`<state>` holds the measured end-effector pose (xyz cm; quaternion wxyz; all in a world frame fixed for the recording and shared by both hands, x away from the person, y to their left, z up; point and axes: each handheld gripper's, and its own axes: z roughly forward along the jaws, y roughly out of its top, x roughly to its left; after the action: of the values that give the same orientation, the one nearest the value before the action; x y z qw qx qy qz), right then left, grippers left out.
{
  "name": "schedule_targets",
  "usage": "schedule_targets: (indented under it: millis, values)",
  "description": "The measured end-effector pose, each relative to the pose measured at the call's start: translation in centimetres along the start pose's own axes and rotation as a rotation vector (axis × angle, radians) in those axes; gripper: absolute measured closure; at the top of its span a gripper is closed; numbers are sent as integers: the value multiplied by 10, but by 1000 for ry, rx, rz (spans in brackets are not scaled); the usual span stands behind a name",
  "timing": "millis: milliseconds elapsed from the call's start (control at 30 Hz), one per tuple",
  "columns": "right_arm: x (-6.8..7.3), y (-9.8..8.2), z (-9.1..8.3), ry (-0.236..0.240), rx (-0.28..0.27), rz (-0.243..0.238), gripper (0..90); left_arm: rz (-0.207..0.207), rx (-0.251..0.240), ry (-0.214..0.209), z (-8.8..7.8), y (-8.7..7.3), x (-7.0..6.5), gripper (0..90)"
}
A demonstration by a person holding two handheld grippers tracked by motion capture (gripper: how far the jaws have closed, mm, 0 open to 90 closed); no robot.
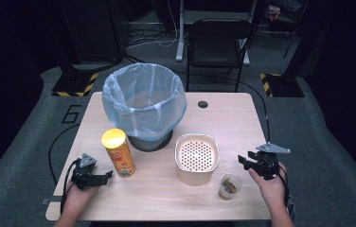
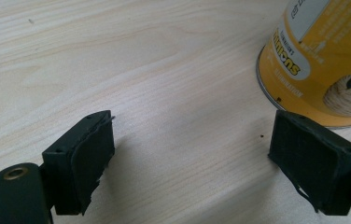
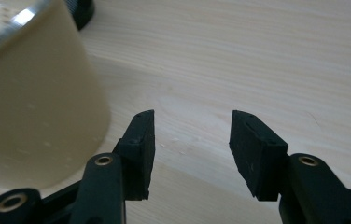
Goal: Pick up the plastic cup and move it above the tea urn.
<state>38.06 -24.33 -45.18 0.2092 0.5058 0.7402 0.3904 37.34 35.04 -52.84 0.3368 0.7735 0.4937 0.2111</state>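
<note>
My right gripper (image 1: 240, 161) hovers above the table's right side, next to the beige container (image 1: 195, 177). A faint clear plastic piece (image 1: 229, 165) shows at its tips in the high view. In the right gripper view its jaws (image 3: 192, 140) stand narrowly apart and the clear piece between them is hard to make out; the container wall (image 3: 33, 116) is at the left. My left gripper (image 1: 109, 175) rests low at the front left, open with nothing in it (image 2: 192, 154). The yellow chips can (image 1: 119, 153) stands upright just beyond its right jaw (image 2: 323, 60).
A bin with a blue bag (image 1: 144, 101) stands at the back of the table. A small clear cup of brown liquid (image 1: 229, 185) sits in front of the right gripper. The beige container has a perforated top. A chair (image 1: 216, 42) stands behind the table.
</note>
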Motion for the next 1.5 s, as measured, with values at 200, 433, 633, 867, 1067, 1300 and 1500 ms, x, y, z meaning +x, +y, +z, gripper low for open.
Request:
schedule_targets:
  millis: [200, 433, 633, 867, 1067, 1300, 1500]
  values:
    - [22, 35, -6, 93, -29, -39, 485, -2, 8, -2, -1, -1, 2, 136]
    - [53, 58, 1, 159, -29, -94, 439, -5, -26, 4, 0, -3, 3, 138]
    - [67, 61, 15, 183, 22, -141, 466, -5, -26, 4, 0, -3, 3, 138]
    - [75, 54, 27, 189, 88, -195, 522, -4, -26, 4, 0, -3, 3, 138]
    - [77, 48, 25, 198, 83, -182, 555, -4, -26, 4, 0, -3, 3, 137]
    - [84, 39, 18, 229, 78, -179, 580, -4, -26, 4, 0, -3, 3, 137]
    - [89, 35, 11, 256, 76, -199, 568, -4, -26, 4, 0, -3, 3, 138]
